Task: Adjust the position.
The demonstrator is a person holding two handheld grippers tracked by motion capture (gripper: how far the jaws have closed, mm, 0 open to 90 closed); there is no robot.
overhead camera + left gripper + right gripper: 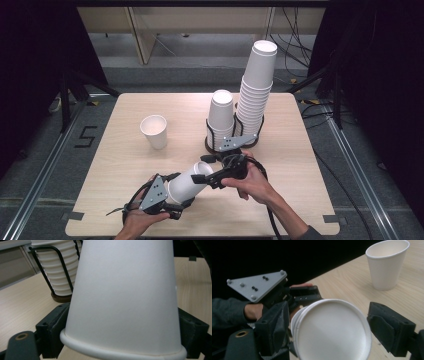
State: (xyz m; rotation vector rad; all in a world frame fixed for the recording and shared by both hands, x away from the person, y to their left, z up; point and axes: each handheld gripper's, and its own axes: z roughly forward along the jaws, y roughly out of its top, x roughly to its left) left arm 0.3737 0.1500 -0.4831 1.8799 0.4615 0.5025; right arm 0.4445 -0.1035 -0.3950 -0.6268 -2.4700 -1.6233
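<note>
- My left gripper is clamped on the rim end of a cup; in the left gripper view both jaws press the cup's sides just above the rolled rim.
- Cup is held off the table, lying roughly level, base pointing toward my right gripper.
- Right gripper's jaws sit wide either side of the base end. In the right gripper view the left jaw is just beside the base; the right jaw stands apart from it. Can't tell if the left one touches.
- That view shows two nested edges at the base, so this looks like more than one cup.
- Single cup stands upright, mouth up, left of centre.
- Rack behind my right hand holds a short stack and a tall stack, leaning right.
</note>
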